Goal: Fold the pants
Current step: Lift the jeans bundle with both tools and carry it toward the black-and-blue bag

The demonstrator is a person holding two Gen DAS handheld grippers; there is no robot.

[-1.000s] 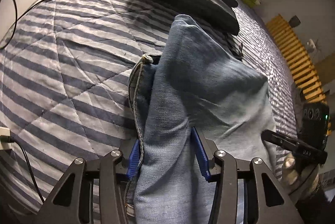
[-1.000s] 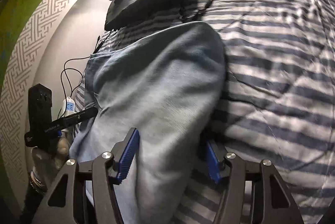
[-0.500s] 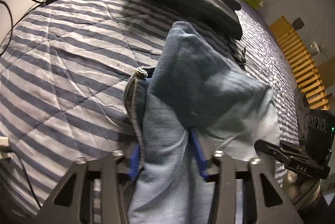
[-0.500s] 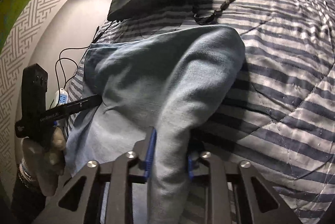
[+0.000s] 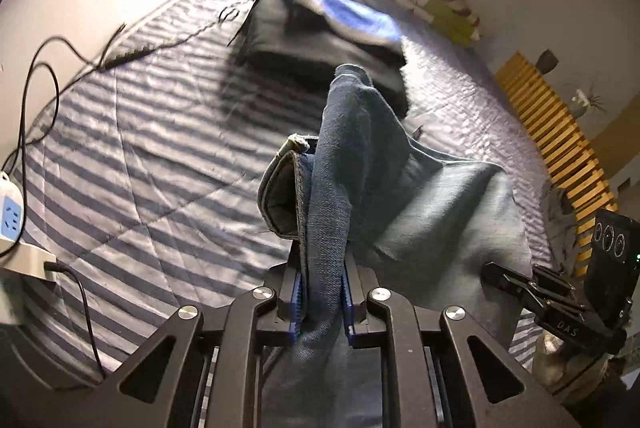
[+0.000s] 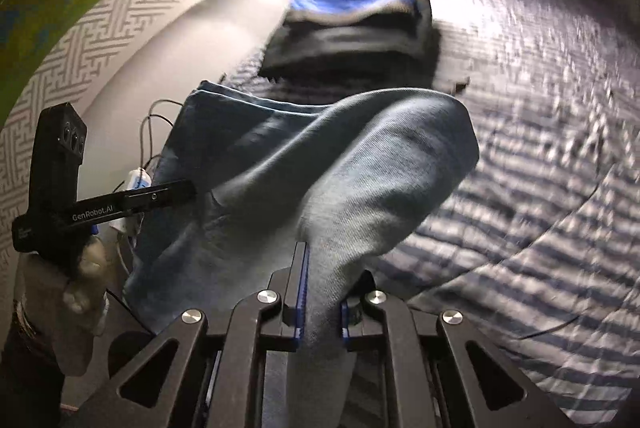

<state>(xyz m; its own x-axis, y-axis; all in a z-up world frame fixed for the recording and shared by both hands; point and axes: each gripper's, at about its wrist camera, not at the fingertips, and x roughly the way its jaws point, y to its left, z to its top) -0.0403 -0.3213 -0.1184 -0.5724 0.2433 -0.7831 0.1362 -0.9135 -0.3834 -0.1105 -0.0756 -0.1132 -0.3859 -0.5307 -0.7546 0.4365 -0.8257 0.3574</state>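
Note:
Blue denim pants (image 5: 400, 196) hang bunched above a striped bed, held up at two places. My left gripper (image 5: 322, 302) is shut on one gathered edge of the cloth, where a stitched seam and hem (image 5: 294, 164) curl out to the left. My right gripper (image 6: 322, 302) is shut on another gathered fold of the pants (image 6: 320, 164), which drape away toward the left. Each wrist view shows the other gripper: the right one (image 5: 560, 300) at the right edge, the left one (image 6: 132, 202) in a gloved hand (image 6: 76, 268) at the left.
A striped quilt (image 5: 160, 156) covers the bed. A stack of folded dark and blue clothes (image 5: 324, 28) lies at the far end. Black cables (image 5: 44, 68) and a white power strip (image 5: 10, 216) run along the left side. Yellow wooden slats (image 5: 560, 148) stand to the right.
Both grippers have closed on the denim and lifted it off the quilt. The views have tilted upward, so the wall and a bright lamp now show.

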